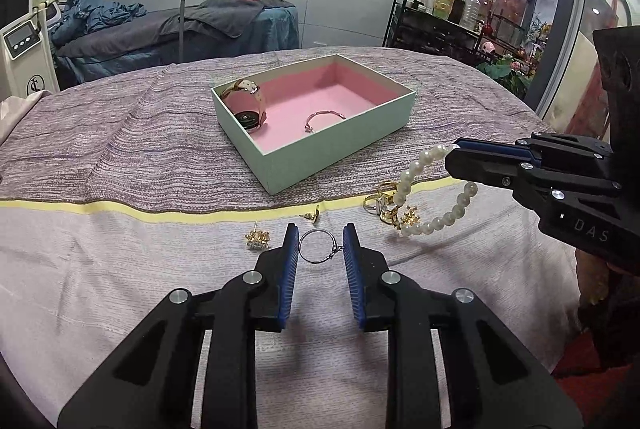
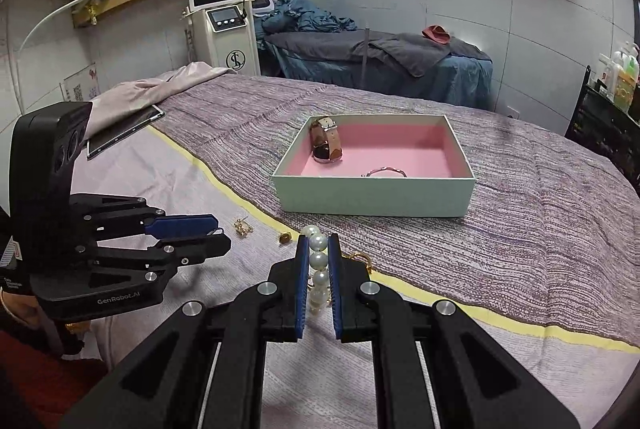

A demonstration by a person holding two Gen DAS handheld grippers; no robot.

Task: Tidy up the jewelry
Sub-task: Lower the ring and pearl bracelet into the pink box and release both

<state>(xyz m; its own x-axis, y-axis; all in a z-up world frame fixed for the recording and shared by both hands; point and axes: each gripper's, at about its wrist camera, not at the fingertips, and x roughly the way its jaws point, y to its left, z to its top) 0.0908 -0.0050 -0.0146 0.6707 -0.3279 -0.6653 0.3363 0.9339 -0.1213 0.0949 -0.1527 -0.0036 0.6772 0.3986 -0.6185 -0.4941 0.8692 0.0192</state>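
Note:
My left gripper (image 1: 320,235) is shut on a thin silver ring (image 1: 335,251), which sits crosswise between the blue pads just above the bedcover. From the right, my right gripper (image 1: 452,159) holds a white pearl bracelet (image 1: 424,225) that hangs in a loop over a pile of gold rings. In the right wrist view the pearl bracelet (image 2: 319,261) is pinched between that gripper's (image 2: 319,243) pads, and the left gripper (image 2: 220,235) is at the left. A mint box with pink lining (image 1: 320,165) (image 2: 376,197) holds a watch (image 1: 250,109) (image 2: 326,145) and a bangle (image 1: 324,119) (image 2: 384,171).
Gold earrings (image 1: 258,241) (image 1: 311,215) and a cluster of gold rings (image 1: 384,203) lie on the cover in front of the box. A tablet (image 2: 124,135) rests at the far left of the bed. A second bed, a machine and a bottle rack stand beyond.

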